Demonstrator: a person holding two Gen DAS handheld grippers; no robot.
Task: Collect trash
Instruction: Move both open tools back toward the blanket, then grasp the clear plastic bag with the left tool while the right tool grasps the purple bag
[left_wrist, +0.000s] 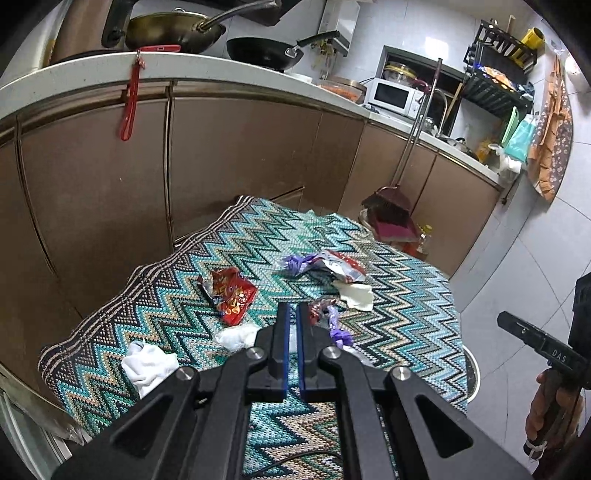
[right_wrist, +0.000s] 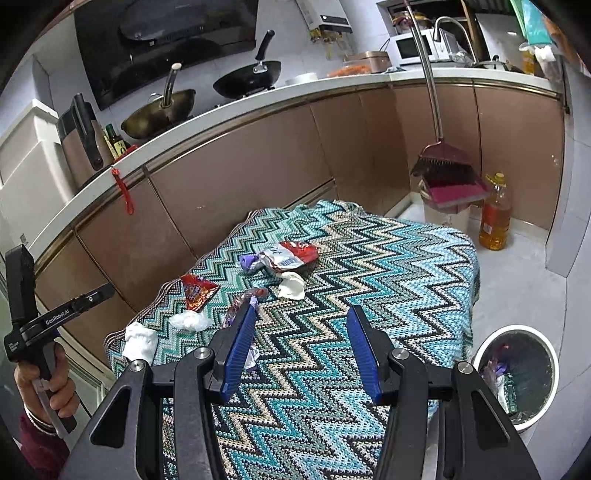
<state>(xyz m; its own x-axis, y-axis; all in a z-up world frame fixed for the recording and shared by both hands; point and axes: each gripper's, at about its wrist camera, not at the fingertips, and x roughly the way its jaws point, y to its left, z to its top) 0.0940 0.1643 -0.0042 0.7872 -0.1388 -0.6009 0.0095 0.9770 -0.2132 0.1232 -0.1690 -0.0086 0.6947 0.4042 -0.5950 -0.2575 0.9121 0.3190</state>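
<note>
Two hand-held grippers above cloth | left hand-held gripper (left_wrist: 293, 308) closed, empty | right hand-held gripper (right_wrist: 301, 314) spread

— What trash lies around the red snack wrapper (left_wrist: 232, 295)?

— The wrapper itself is crumpled, foil showing at its edges, flat on the zigzag cloth (left_wrist: 399, 306). Just nearer than it sits a small white crumpled tissue (left_wrist: 236, 338), and further out to the left a larger white wad (left_wrist: 147, 363) at the cloth's edge.

— And to its right?

— A twisted purple-and-red candy wrapper (left_wrist: 328, 317) lies near. Beyond that rests a silver-and-red packet (right_wrist: 290, 256), torn open, barcode up, with a purple wrapper (right_wrist: 246, 263) touching its left end and a white scrap (right_wrist: 291, 285) just in front.

— The bin (right_wrist: 480, 360)?

— Far right, on the floor, round, white-rimmed, with wrappers inside.
</note>
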